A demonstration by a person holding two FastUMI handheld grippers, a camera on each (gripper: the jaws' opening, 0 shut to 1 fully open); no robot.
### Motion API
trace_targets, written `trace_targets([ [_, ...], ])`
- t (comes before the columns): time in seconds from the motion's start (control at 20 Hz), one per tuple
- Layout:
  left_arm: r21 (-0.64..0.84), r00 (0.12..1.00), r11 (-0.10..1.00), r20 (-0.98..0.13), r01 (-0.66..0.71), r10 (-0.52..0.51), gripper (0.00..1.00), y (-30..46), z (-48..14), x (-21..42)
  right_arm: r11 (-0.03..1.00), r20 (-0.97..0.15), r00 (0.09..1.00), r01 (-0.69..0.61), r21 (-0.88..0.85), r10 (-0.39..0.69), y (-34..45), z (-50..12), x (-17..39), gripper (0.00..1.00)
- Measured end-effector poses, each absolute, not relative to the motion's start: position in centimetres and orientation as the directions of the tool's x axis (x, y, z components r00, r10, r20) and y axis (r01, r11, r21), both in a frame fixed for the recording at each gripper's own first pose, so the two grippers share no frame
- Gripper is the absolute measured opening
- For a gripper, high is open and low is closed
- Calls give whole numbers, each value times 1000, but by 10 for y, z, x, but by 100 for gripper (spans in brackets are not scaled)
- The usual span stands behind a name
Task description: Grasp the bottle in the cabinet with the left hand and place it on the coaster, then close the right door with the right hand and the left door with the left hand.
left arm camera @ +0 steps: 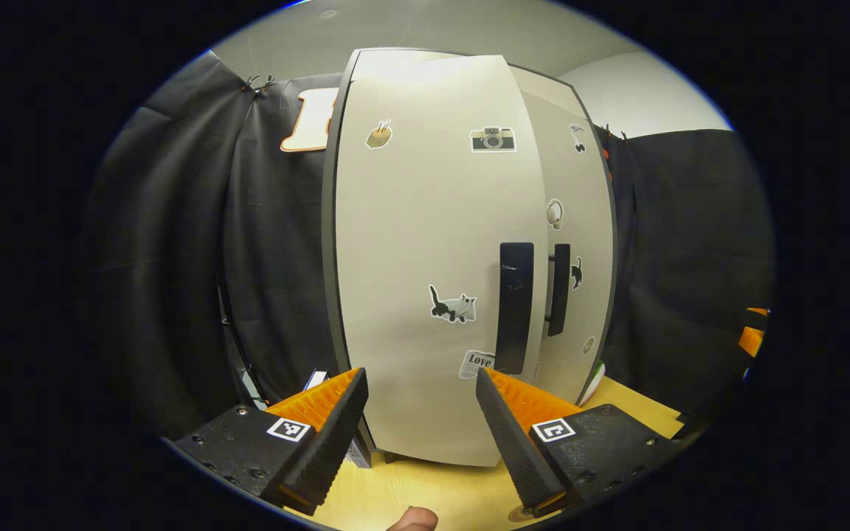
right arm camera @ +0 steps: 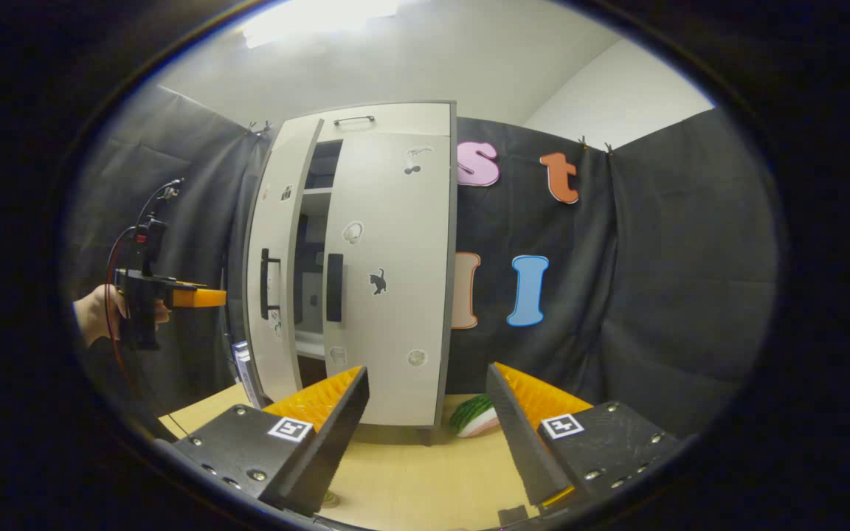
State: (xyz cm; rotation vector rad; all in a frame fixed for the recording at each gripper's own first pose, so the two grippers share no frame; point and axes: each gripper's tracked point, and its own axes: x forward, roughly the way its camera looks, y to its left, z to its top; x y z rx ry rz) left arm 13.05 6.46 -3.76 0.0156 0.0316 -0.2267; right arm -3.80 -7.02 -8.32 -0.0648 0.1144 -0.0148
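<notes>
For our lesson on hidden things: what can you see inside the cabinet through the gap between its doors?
Through the gap, the cabinet shows shelves and dark compartments. Both doors cover most of the interior, so its contents cannot be told.

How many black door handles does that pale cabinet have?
2: one handle on the left door, still ajar, and one handle on the right door. They face each other at the doors' meeting edges.
</notes>
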Motion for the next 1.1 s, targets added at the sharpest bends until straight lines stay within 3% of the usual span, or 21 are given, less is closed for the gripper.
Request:
trace_targets([
  [0.05, 10, 975, 975, -33, 221, -221, 89, 66, -38, 126, 998, -114, 993, 10, -65, -18, -68, -82, -38, 97],
  [0.15, 3, 976, 977, -26, 214, -214, 94, 69, -35, 118, 998, -110, 994, 5, -60, -11, -63, -79, -39, 97],
  [1.1, -31, 993, 996, 77, 89, -87, 93, 72, 13, 20, 1000, -50, 999, -8, -13, 7, -10, -31, -29, 97],
])
